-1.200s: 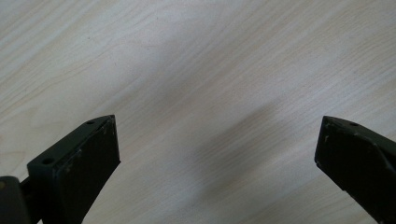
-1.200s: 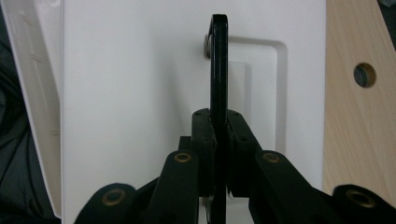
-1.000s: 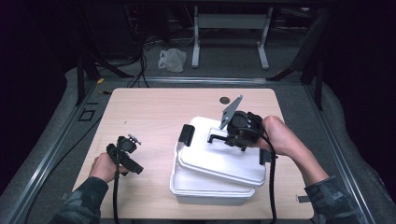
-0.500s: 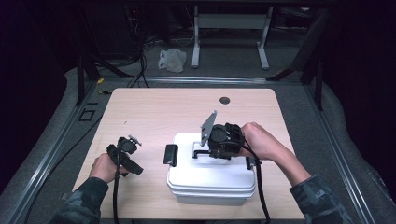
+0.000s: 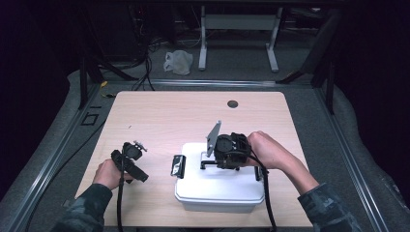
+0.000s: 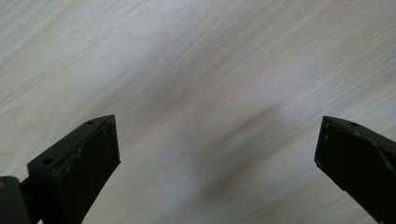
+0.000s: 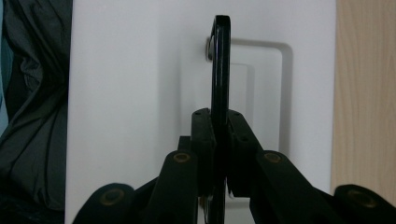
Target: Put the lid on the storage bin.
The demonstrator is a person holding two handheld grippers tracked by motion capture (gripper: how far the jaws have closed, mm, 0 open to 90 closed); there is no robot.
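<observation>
White lidded box (image 5: 220,191) sits at the counter's (image 5: 159,116) near edge; the far half of the counter is bare. No legible markings. Right gripper (image 5: 209,163) has its jaws clamped on the lid's black handle (image 7: 220,65). Left gripper (image 6: 217,154), jaws wide and holding nothing, rests over bare wood.

The right tongs (image 5: 209,163) carried the lid (image 5: 217,186) (by its handle (image 7: 220,70)) squarely onto the box (image 5: 217,204)
</observation>
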